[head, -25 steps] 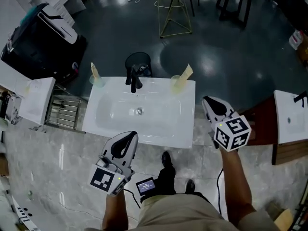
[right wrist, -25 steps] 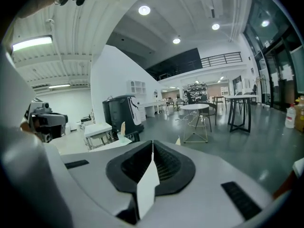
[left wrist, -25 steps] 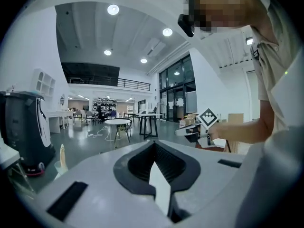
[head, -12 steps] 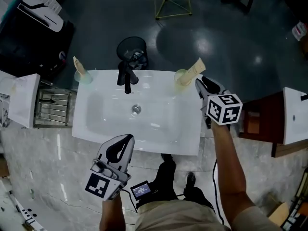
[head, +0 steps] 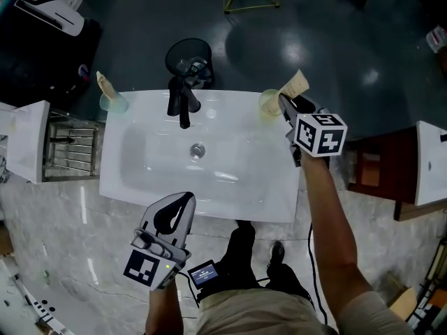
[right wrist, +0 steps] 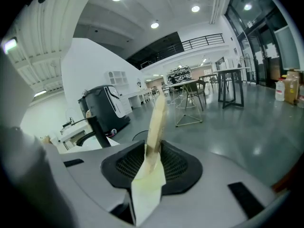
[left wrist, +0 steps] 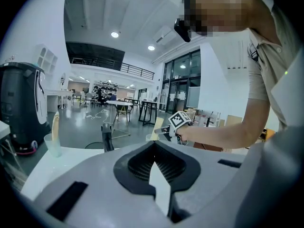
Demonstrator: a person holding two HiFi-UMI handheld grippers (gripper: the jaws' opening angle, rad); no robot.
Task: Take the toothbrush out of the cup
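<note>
A white sink [head: 147,180] carries a clear cup [head: 269,105] at its far right corner, with a cream-wrapped toothbrush [head: 296,85] leaning out of it. My right gripper [head: 285,107] is at that cup, its jaws opening. In the right gripper view the toothbrush [right wrist: 156,120] stands upright between the jaws of the right gripper [right wrist: 151,164], with no pad pressing on it. A second cup [head: 114,103] with its toothbrush [head: 103,82] stands at the far left corner. My left gripper [head: 176,213] is shut and empty over the sink's front edge, and the left gripper view shows this left gripper [left wrist: 159,184] shut too.
A black faucet [head: 181,105] stands at the back middle of the sink. Behind it is a black bin [head: 187,53]. A metal rack [head: 70,149] lies left of the sink, and a wooden cabinet [head: 370,167] with another basin [head: 430,165] is on the right.
My right gripper travelled from beside the sink's right side up to the cup at the far right corner. My left gripper dropped a little and stayed shut.
</note>
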